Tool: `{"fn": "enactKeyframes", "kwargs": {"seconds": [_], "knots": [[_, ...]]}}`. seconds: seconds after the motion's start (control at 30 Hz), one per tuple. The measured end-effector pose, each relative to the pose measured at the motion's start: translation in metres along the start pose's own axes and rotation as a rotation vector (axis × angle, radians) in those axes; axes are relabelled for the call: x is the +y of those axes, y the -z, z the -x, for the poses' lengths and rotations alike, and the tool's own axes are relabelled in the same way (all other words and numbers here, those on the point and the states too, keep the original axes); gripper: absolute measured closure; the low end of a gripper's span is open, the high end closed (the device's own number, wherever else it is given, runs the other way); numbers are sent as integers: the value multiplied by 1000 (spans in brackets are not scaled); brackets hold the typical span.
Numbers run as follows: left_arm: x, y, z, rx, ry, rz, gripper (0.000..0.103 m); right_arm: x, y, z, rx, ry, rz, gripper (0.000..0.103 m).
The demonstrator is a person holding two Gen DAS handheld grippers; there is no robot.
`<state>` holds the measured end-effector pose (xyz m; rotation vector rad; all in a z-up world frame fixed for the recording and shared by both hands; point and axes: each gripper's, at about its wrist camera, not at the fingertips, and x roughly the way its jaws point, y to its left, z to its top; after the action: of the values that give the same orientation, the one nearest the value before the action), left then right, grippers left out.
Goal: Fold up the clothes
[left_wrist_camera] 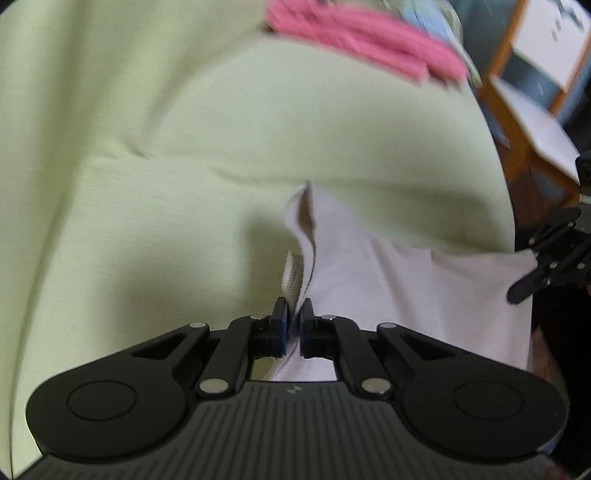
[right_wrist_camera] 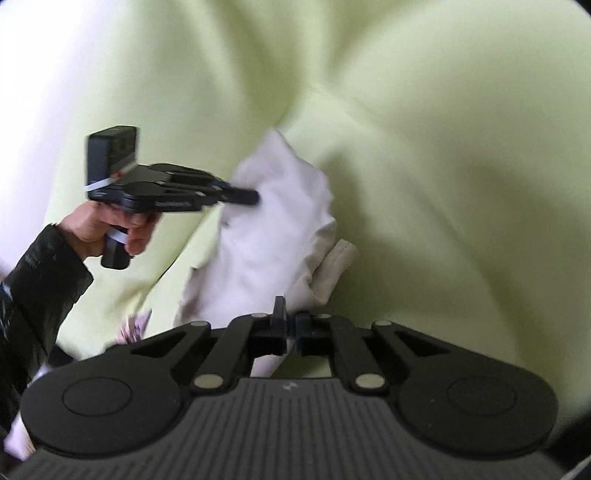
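A white garment [left_wrist_camera: 388, 280] with a beige ribbed edge hangs stretched between both grippers above a pale green sheet [left_wrist_camera: 147, 184]. My left gripper [left_wrist_camera: 294, 315] is shut on one edge of it, with cloth pinched between the pads. In the right wrist view my right gripper [right_wrist_camera: 290, 325] is shut on another corner of the white garment [right_wrist_camera: 266, 221]. The left gripper [right_wrist_camera: 247, 197], held by a hand [right_wrist_camera: 110, 229] in a dark sleeve, bites the cloth's far edge. The right gripper [left_wrist_camera: 543, 266] shows at the right edge of the left wrist view, against the cloth's border.
A folded pink cloth [left_wrist_camera: 369, 40] lies at the far end of the green sheet, with a pale blue piece [left_wrist_camera: 428, 18] behind it. A wooden-framed chair or shelf [left_wrist_camera: 532, 110] stands beyond the sheet's right edge. A small patterned item [right_wrist_camera: 135, 328] lies at the lower left.
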<state>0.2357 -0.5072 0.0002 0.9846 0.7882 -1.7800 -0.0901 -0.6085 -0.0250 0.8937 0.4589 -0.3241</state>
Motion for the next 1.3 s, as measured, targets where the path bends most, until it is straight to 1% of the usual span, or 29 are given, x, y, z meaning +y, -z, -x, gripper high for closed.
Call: {"fn": "enactKeyframes", "kwargs": {"seconds": [0.07, 0.13, 0.2, 0.27, 0.33, 0.4, 0.47, 0.53, 0.6, 0.63, 0.73, 0.77, 0.83, 0.87, 0.9, 0.97, 1.07, 1.17, 1.2, 1.27, 1.3], "knots": [[3, 7, 41, -97, -46, 55, 101, 31, -35, 8, -19, 14, 201, 100], [3, 20, 92, -213, -83, 112, 101, 68, -67, 23, -66, 29, 400, 100], [-2, 34, 142, -321, -123, 156, 101, 104, -92, 40, -127, 47, 572, 100], [-15, 54, 184, -415, -161, 186, 101, 138, -107, 59, -200, 58, 729, 100], [-32, 78, 221, -502, -193, 214, 101, 162, -109, 74, -254, 59, 840, 100], [-56, 105, 243, -576, -203, 229, 101, 178, -101, 89, -272, 31, 908, 100], [-85, 133, 251, -620, -221, 233, 101, 185, -82, 100, -260, -8, 966, 100], [-118, 165, 246, -632, -232, 241, 101, 182, -43, 107, -224, -48, 1069, 100], [-153, 200, 226, -608, -253, 244, 101, 167, -4, 107, -156, -91, 1131, 100], [-168, 217, 213, -591, -253, 254, 101, 157, 17, 105, -108, -107, 1142, 100], [-219, 264, 157, -472, -226, 308, 101, 118, 74, 94, 77, -118, 1127, 100], [-231, 275, 144, -452, -208, 341, 101, 106, 89, 92, 134, -119, 1112, 100], [-252, 295, 119, -416, -169, 409, 101, 87, 108, 86, 229, -120, 1098, 100], [-258, 300, 112, -409, -155, 438, 101, 81, 114, 84, 268, -122, 1098, 100], [-259, 303, 108, -407, -153, 455, 101, 78, 112, 80, 288, -126, 1104, 100], [-250, 300, 108, -438, -159, 500, 101, 80, 94, 72, 281, -136, 1099, 100], [-216, 285, 113, -477, -198, 544, 101, 85, 47, 50, 248, -150, 1065, 100], [-177, 268, 102, -480, -238, 583, 101, 84, 4, 15, 253, -147, 1002, 100], [-163, 263, 95, -473, -242, 607, 101, 78, -12, -2, 257, -144, 972, 100], [-135, 256, 82, -460, -245, 656, 101, 60, -35, -42, 293, -132, 876, 100], [-125, 256, 74, -439, -242, 677, 101, 49, -45, -59, 305, -130, 825, 100]]}}
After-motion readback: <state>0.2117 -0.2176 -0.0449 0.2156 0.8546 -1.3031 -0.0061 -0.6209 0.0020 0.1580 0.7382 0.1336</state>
